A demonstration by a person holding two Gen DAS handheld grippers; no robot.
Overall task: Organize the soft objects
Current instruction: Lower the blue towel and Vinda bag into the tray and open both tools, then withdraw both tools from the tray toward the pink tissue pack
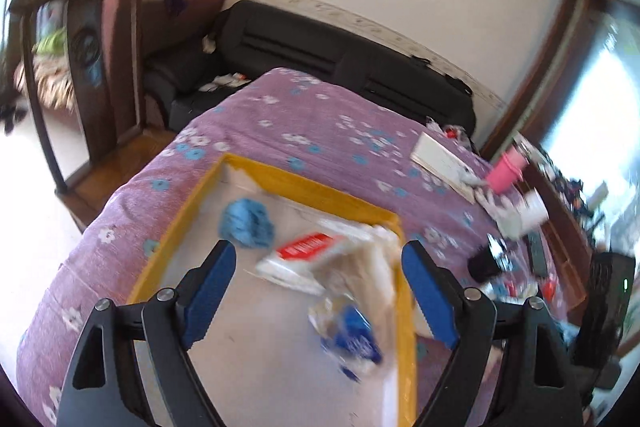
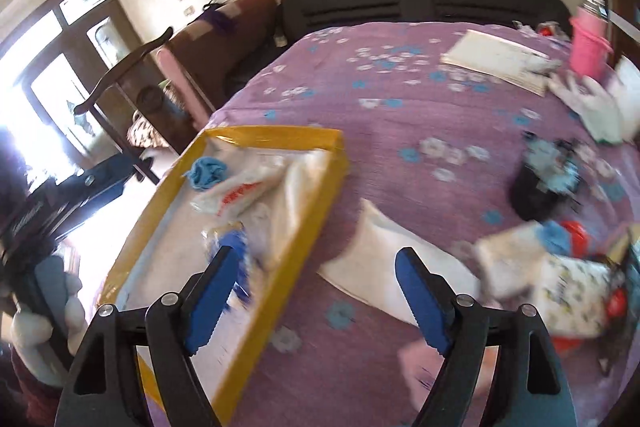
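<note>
A yellow-rimmed tray [image 1: 320,191] [image 2: 272,137] lies on a purple flowered bedspread [image 1: 304,123]. Inside it are a crumpled blue cloth [image 1: 246,223] [image 2: 208,171], a white plastic bag with red print [image 1: 304,251] [image 2: 236,195], a pale cloth [image 1: 372,267] against the right rim, and a clear bag with blue print [image 1: 352,335] [image 2: 236,247]. My left gripper [image 1: 318,251] hangs open above the tray with nothing between its pads. My right gripper [image 2: 316,255] is open over the tray's right rim and the bedspread. A white soft packet [image 2: 384,255] lies just beyond the rim.
Right of the tray the bed holds a black object [image 2: 536,191], a heap of patterned cloths and packets [image 2: 560,287], a flat white box [image 2: 492,61] and a pink cup [image 2: 588,43]. A black sofa [image 1: 320,55] runs behind the bed. Dark wooden furniture stands at the left.
</note>
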